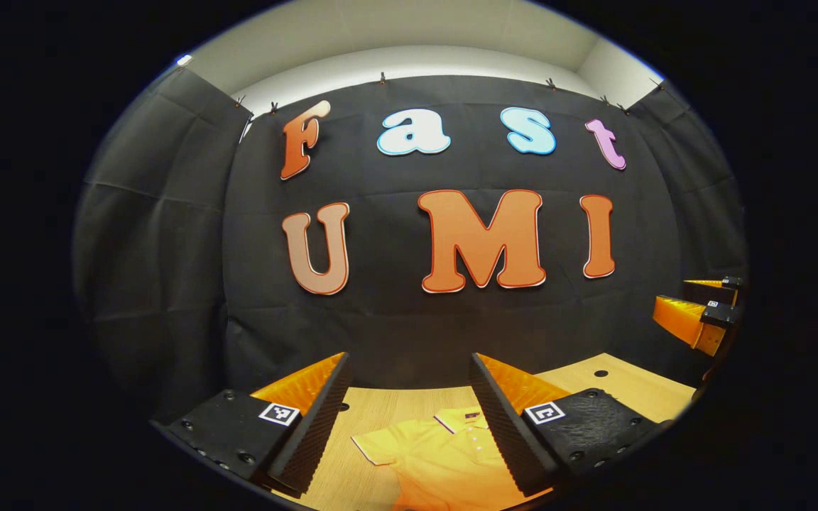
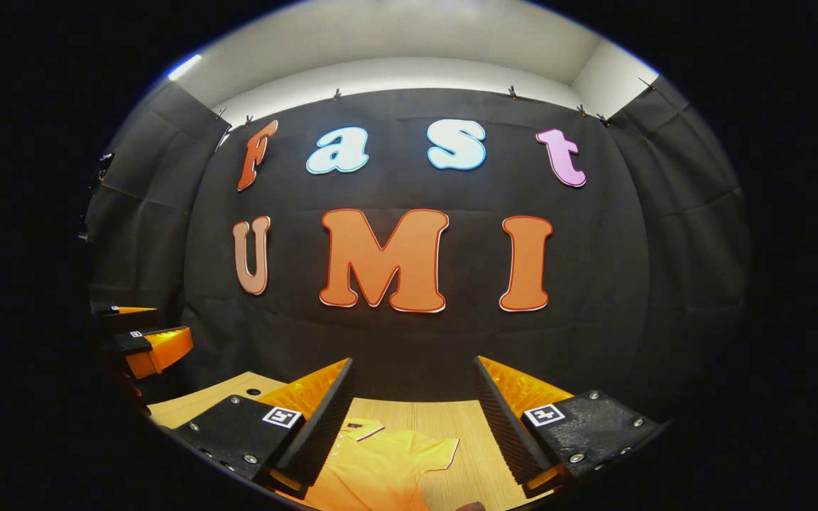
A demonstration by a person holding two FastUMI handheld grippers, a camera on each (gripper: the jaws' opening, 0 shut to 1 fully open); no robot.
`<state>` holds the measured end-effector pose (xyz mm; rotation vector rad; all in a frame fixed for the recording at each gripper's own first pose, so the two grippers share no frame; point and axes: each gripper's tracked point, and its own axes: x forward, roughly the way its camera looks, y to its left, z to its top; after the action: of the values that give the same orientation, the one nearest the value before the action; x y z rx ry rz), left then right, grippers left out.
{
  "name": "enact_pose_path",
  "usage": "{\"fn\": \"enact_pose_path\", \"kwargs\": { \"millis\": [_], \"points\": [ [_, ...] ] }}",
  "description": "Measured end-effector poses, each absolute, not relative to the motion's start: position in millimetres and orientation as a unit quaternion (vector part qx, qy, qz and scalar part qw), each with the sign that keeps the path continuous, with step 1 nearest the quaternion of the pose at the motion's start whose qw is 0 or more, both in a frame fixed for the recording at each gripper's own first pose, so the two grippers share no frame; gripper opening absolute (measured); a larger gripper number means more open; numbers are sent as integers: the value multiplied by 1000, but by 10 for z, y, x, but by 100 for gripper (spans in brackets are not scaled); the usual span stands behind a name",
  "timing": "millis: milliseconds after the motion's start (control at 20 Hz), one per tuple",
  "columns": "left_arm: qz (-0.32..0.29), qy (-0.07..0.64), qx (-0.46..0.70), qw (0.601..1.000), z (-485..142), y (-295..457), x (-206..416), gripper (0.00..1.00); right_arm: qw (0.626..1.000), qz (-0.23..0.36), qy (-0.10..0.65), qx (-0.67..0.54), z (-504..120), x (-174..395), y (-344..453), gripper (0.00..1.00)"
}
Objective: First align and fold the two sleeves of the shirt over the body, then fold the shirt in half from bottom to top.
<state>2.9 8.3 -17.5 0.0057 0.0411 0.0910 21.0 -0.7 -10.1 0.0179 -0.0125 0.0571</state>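
Note:
A yellow-orange polo shirt (image 1: 437, 458) lies flat on the wooden table (image 1: 380, 411), collar toward the back wall, one short sleeve (image 1: 377, 447) spread out to the side. In the right gripper view the same shirt (image 2: 373, 468) shows with its other sleeve (image 2: 437, 447) spread out. My left gripper (image 1: 409, 397) hovers above the shirt, open, nothing between its fingers. My right gripper (image 2: 412, 397) is likewise open and held above the shirt. Each gripper appears at the edge of the other's view: the right gripper (image 1: 700, 312) and the left gripper (image 2: 143, 344).
The booth's black cloth wall (image 1: 409, 319) stands just behind the table's far edge. The tabletop has small round holes (image 1: 600, 372), one also near the left in the right gripper view (image 2: 253, 391).

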Motion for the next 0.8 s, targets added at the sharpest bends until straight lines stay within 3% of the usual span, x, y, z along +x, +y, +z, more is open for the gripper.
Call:
{"fn": "enact_pose_path", "kwargs": {
  "millis": [550, 800],
  "points": [
    [31, 21, -6, 999, -191, -322, 252, 99, 1000, 26, 3, -14, -223, 351, -307, 98],
    [55, 20, 0, 998, -188, -294, 261, 99, 999, 38, 10, -22, -295, 392, -358, 98]
  ]
}}
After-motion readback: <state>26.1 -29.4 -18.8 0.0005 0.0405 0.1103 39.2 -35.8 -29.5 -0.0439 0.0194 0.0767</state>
